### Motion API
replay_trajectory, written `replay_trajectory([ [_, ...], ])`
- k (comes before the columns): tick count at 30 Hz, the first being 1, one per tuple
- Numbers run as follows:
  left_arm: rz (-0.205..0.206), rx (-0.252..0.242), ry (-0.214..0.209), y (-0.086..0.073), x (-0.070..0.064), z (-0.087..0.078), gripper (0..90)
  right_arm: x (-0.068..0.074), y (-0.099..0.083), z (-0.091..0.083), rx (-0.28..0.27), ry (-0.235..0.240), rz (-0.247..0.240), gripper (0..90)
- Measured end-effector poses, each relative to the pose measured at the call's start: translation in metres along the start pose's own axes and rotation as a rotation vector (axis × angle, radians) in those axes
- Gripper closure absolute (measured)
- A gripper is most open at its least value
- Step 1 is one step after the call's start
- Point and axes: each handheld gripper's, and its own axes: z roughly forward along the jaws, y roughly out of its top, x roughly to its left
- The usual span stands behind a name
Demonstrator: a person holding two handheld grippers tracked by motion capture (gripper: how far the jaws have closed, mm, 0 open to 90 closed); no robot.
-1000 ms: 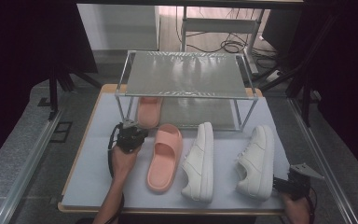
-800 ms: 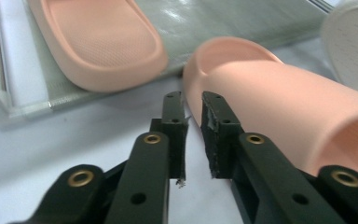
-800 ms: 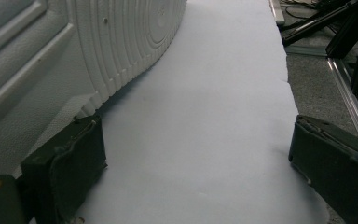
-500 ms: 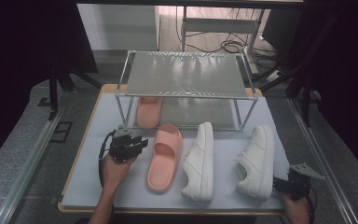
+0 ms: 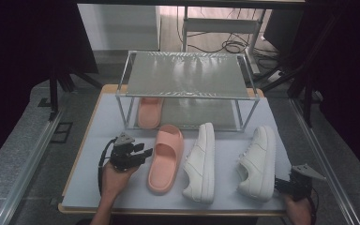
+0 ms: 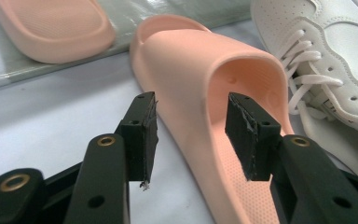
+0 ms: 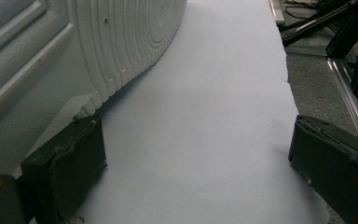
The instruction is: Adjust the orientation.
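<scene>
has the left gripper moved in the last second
Yes. The left gripper has drawn back from the rack toward the table's near edge, jaws open beside the pink slide.

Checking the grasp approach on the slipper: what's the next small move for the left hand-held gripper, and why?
Probably ease the left hand-held gripper forward a little, then close. Its jaws are open and already straddle the near side wall of the pink slipper on the table, one outside, one inside the strap opening, with gaps on both sides, so nothing is gripped yet.

A lab-style test room: black curtains (image 5: 23, 42), loose floor cables (image 5: 229, 46), aluminium framing rails (image 5: 26, 168) and a paper-covered tabletop (image 5: 98, 122).
</scene>
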Motion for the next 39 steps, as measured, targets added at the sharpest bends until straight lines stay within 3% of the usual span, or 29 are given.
replay_trajectory([
  [8,-0.009,0.011,-0.013,0.001,-0.004,0.015,54.7,0.000,0.000,0.000,-0.002,0.000,0.001,3.7],
  [23,-0.013,0.049,0.027,0.007,-0.009,0.040,60.8,0.000,0.000,0.000,-0.002,0.000,0.001,3.7],
  [30,0.003,0.060,0.074,0.009,-0.010,0.043,65.8,0.000,0.000,0.000,-0.002,0.000,0.001,3.7],
  [39,-0.030,0.048,0.075,0.010,-0.008,0.042,72.8,0.000,0.000,0.000,-0.002,0.000,0.001,3.7],
])
